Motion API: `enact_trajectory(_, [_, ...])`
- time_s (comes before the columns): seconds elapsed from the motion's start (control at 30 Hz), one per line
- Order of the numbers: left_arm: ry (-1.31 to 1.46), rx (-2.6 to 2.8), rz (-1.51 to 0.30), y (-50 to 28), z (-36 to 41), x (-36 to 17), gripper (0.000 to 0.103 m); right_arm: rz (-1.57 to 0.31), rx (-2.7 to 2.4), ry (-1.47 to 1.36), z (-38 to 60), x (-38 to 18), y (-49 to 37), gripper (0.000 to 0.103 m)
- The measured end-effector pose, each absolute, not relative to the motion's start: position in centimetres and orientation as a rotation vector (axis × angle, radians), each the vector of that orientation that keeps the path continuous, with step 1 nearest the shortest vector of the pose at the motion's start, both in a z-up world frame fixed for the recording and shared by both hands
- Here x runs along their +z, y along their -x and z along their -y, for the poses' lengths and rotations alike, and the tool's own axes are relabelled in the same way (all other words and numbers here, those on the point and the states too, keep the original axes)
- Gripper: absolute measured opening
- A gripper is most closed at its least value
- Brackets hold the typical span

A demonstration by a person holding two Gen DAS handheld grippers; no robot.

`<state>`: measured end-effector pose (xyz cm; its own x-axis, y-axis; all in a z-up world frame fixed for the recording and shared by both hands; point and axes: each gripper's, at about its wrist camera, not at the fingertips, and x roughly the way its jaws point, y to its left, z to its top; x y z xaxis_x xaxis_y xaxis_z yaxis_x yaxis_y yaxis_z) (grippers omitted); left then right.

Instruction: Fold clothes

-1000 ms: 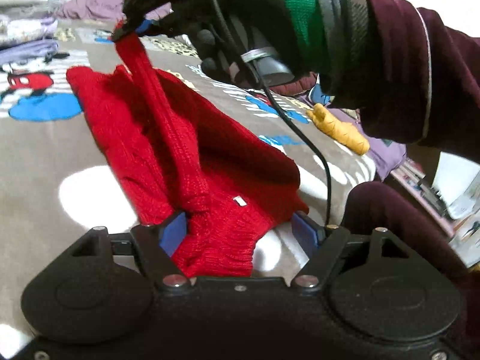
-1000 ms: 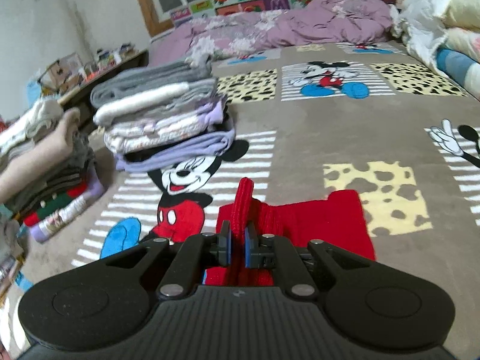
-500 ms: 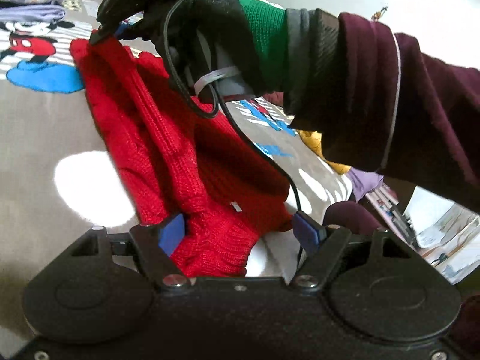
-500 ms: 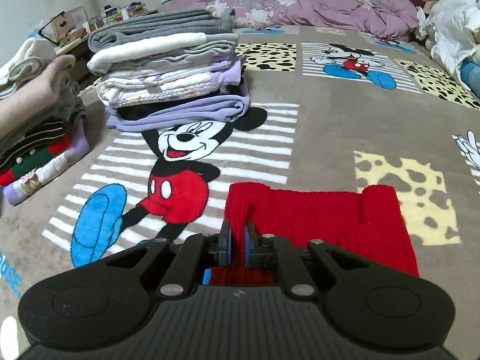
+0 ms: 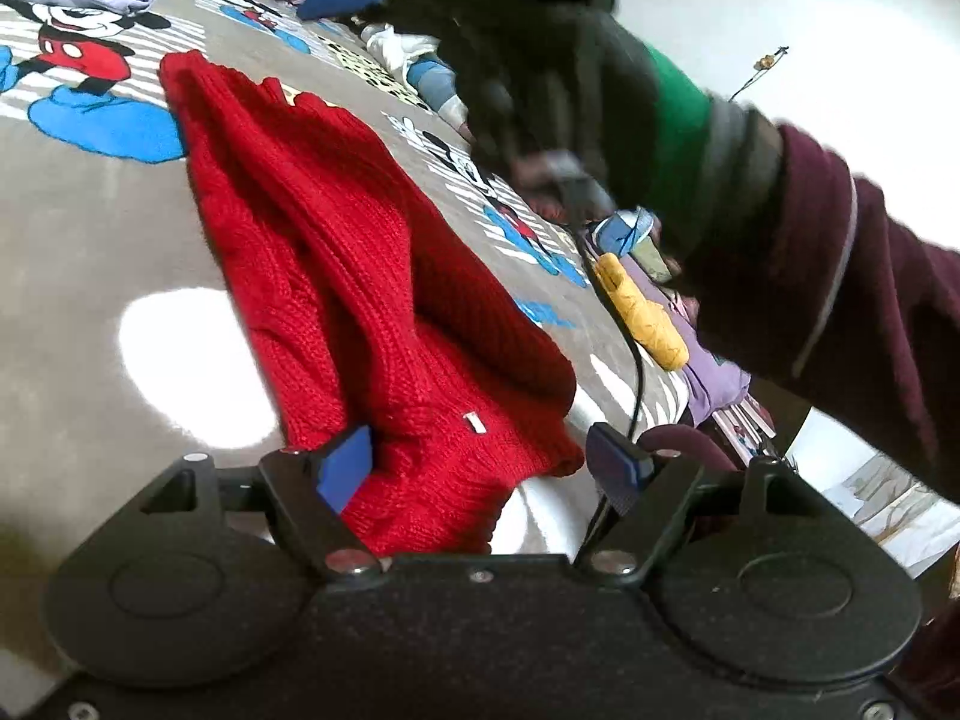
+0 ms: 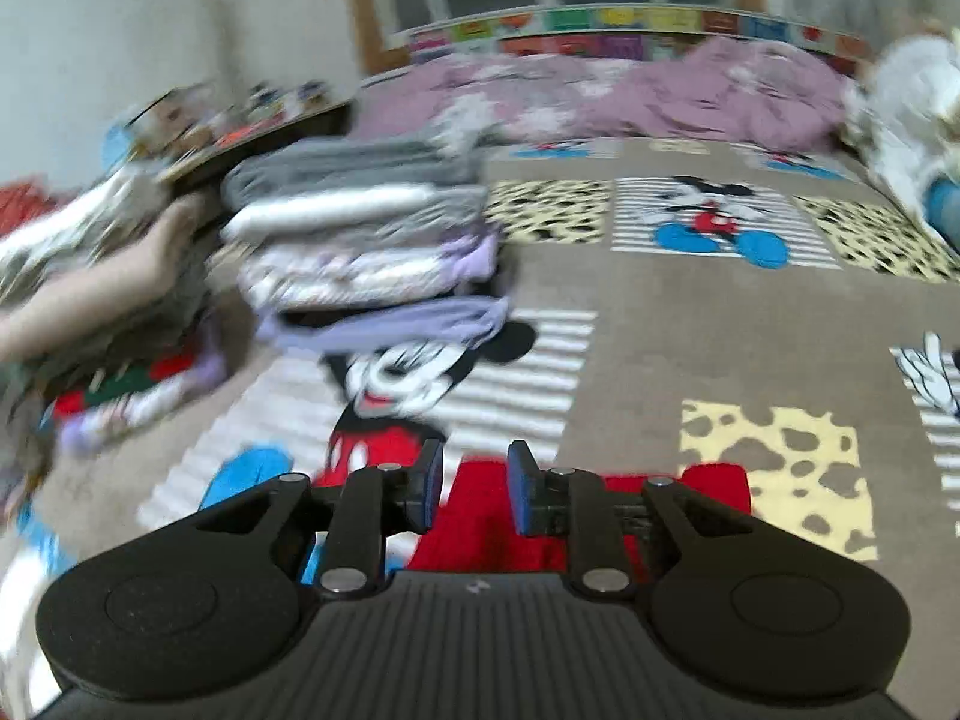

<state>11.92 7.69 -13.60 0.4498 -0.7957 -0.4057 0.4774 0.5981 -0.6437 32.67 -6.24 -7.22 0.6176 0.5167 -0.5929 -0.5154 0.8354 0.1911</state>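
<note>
On the bed (image 6: 690,324), over a grey cartoon-mouse blanket (image 5: 78,252), one red knitted sweater (image 5: 372,300) is laid, partly folded, its ribbed hem nearest the left wrist camera.

Left tool (image 5: 483,465): jaws stand wide apart; the hem of the sweater lies between the blue pads (image 5: 345,465) without being pinched. Released.

Right tool (image 6: 475,492): jaws have just been opening; a narrow gap is seen, with red knit below and behind it, nothing clasped. Released. The view is blurred.

Right hand (image 5: 570,96): gloved in black with a green cuff, dark red sleeve (image 5: 852,276) behind; found at 1 o'clock of the sweater in the left wrist view, lifted clear of the cloth.

Stack of folded clothes (image 6: 366,246): greys, white, lilac; placed at 11 o'clock of the right tool, well apart from the sweater.

Second pile (image 6: 102,324): at 9 o'clock of that stack, blurred.

Yellow item (image 5: 642,318): at 3 o'clock of the sweater; kind cannot be told.
</note>
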Motion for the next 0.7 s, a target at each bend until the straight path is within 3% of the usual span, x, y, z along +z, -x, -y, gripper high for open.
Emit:
enact_trajectory(0.17, [0.475, -0.812, -0.750, -11.9, -7.3, -13.8, 0.077, -0.671, 0.750, 0.290, 4.4, -9.3, -28.1, 0.025])
enact_trajectory(0.33, [0.483, -0.810, -0.750, -11.9, -7.4, -14.0, 0.077, -0.693, 0.713, 0.318, 3.6, -11.2, -27.9, 0.025])
enact_trajectory(0.47, [0.484, -0.813, -0.751, -11.9, -7.5, -14.0, 0.077, -0.645, 0.633, 0.507, 2.1, -12.6, -27.3, 0.025])
enact_trajectory(0.53, [0.481, -0.815, -0.752, -11.9, -7.5, -13.9, 0.077, -0.656, 0.644, 0.431, 2.7, -12.2, -27.6, 0.025])
enact_trajectory(0.7, [0.475, -0.819, -0.754, -12.2, -7.3, -14.0, 0.078, -0.647, 0.581, 0.245, 5.3, -11.1, -29.3, 0.047])
